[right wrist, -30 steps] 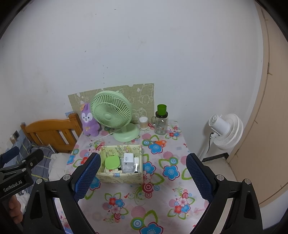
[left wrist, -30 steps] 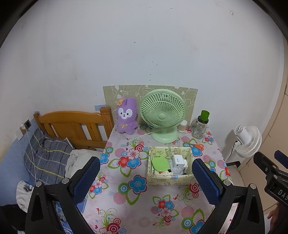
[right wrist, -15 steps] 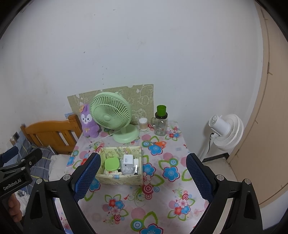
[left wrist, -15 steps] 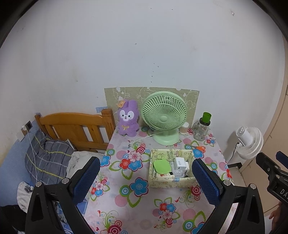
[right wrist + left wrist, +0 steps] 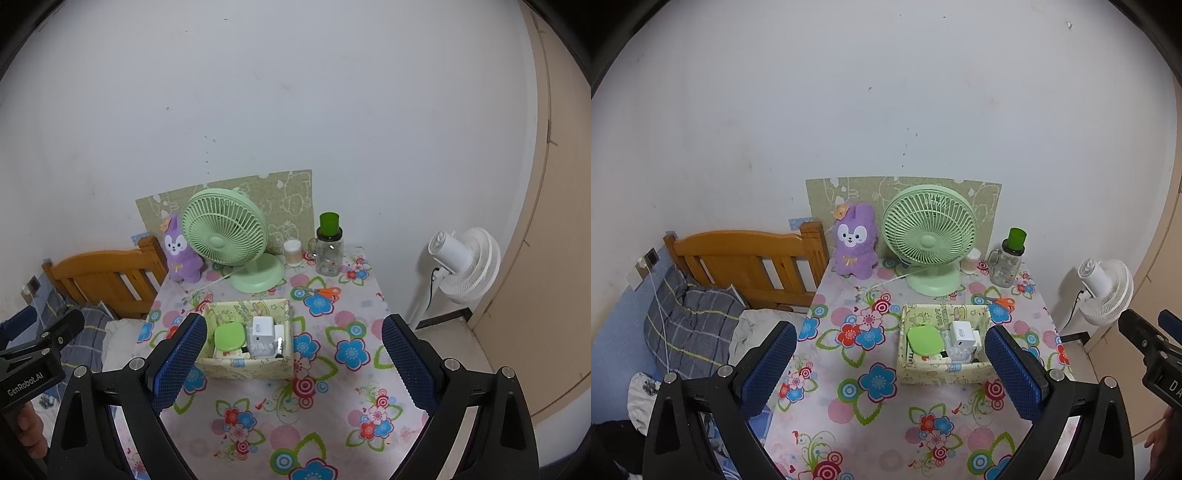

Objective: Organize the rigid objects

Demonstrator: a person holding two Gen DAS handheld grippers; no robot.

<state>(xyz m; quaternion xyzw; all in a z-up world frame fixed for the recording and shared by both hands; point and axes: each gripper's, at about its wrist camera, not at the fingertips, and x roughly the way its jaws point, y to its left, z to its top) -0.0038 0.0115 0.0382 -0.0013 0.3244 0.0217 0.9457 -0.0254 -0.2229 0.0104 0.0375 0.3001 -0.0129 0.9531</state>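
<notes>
Your left gripper hangs above the near part of the worktop, jaws spread wide, nothing between them. Your right gripper is in the same condition: jaws spread wide and empty, raised over the near edge of the floral cloth. Each gripper shows at the margin of the other's view, with part of a hand beneath it.

The task's container, a pale yellow patterned box, sits right of the worktop's centre, its near wall roughly level with your left gripper's fingertips in that view. Inside it: a green rounded lid or case on the left side, a white charger block upright toward the middle, and a few smaller items beside and under these, too small to identify.

Along the far edge of the worktop, left to right: a purple plush rabbit at the far-left corner, a green desk fan with its white cord trailing toward the centre, a small jar of cotton swabs, and a glass bottle with a green cap near the far-right corner. Orange-handled scissors lie flat between the bottle and the box, apart from both.

Off the worktop: a wooden bed headboard to the left, and a white floor fan to the right.
</notes>
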